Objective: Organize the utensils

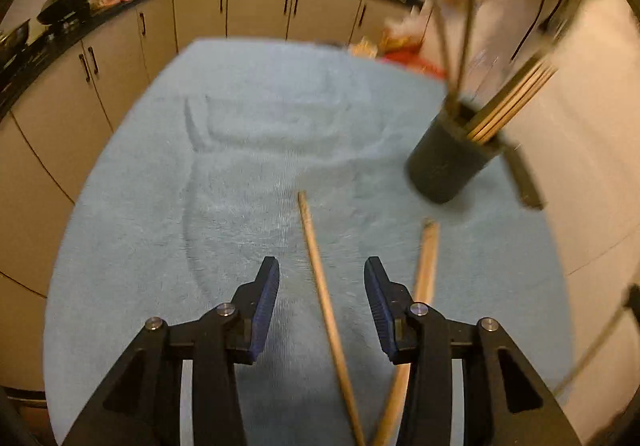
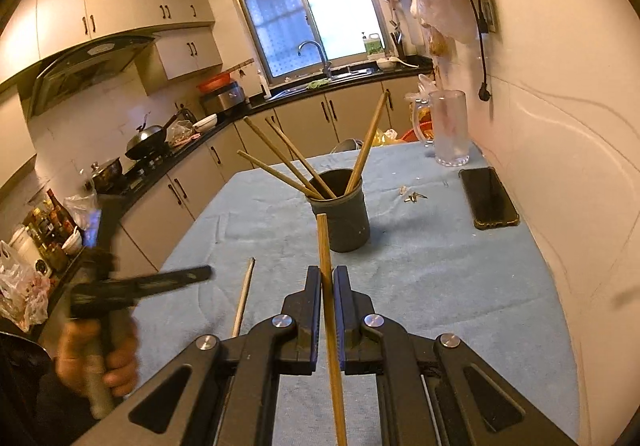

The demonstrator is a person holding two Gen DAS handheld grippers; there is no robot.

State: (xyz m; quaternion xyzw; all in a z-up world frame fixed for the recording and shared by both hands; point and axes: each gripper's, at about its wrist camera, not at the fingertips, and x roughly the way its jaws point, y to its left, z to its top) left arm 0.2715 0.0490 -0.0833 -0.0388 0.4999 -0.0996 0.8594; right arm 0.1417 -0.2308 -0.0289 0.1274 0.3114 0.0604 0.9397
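Clamped in the right gripper (image 2: 327,278), one chopstick (image 2: 325,246) is bound for the holder (image 2: 344,222); the left gripper (image 1: 322,278), half open and empty, must be closed on another chopstick (image 1: 320,286).

My right gripper (image 2: 327,282) is black with dark blue ribbed pads, and it clamps a pale tan wooden chopstick (image 2: 330,326). Beyond it stands the dark grey holder (image 2: 343,222), with more tan chopsticks (image 2: 280,162) leaning out of it. The cloth (image 2: 440,286) over the table is a light blue-grey with a fine woven texture. Far right on it lie a glossy black phone (image 2: 488,198) and a clear glass mug (image 2: 450,128). My left gripper (image 1: 322,278) is the same black with blue pads, above two tan chopsticks (image 1: 324,298) on the cloth. The cabinets (image 2: 304,122) are beige with black handles.
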